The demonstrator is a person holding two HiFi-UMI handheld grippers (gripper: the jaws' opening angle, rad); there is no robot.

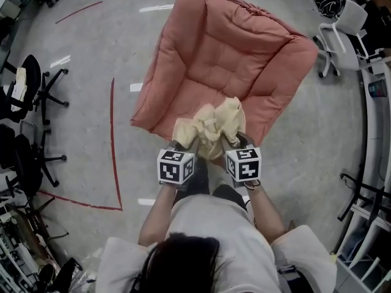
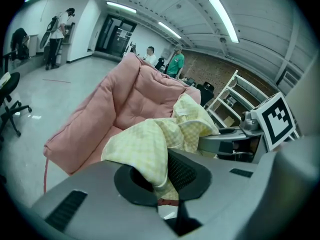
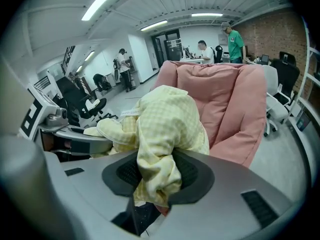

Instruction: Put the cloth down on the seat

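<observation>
Pink padded seat (image 1: pixel 238 47) sits on the floor just ahead of the person, open side facing them. Yellow checked cloth (image 1: pixel 214 124) hangs bunched btwn both grippers, above the seat's near edge, not yet laid down. Left gripper (image 2: pixel 159 180) is pinched tight on a thin fold; right gripper (image 3: pixel 156 179) clamps a thicker wad, jaws a bit further apart. Cloth looks light, soft, limp: prob. flops & crumples on release, no breakage risk. Best hold = edges/corners, grippers apart, so it spreads flat.
</observation>
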